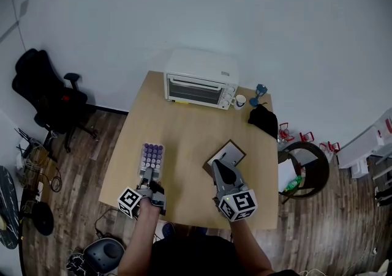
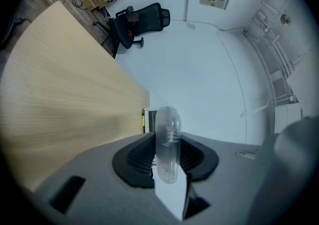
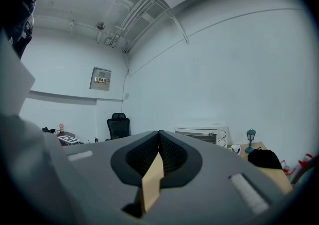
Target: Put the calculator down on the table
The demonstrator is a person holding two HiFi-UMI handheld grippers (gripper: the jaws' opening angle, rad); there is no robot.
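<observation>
The calculator (image 1: 152,157), with purple keys under a clear cover, is over the front left part of the wooden table (image 1: 184,128). My left gripper (image 1: 147,175) is shut on its near end. In the left gripper view the calculator (image 2: 167,144) shows edge-on as a clear rounded rim pinched between the black pads of the left gripper (image 2: 167,158). I cannot tell whether it touches the table top. My right gripper (image 1: 222,169) is shut on a brown board with a pale sheet (image 1: 228,152). In the right gripper view the board's tan edge (image 3: 152,184) sits between the pads of the right gripper (image 3: 158,156).
A white toaster oven (image 1: 199,79) stands at the table's far edge, with a mug (image 1: 240,101), a small teal lamp (image 1: 260,92) and a black bag (image 1: 264,120) at the far right. A black office chair (image 1: 46,94) is left of the table, a round stool (image 1: 306,167) right.
</observation>
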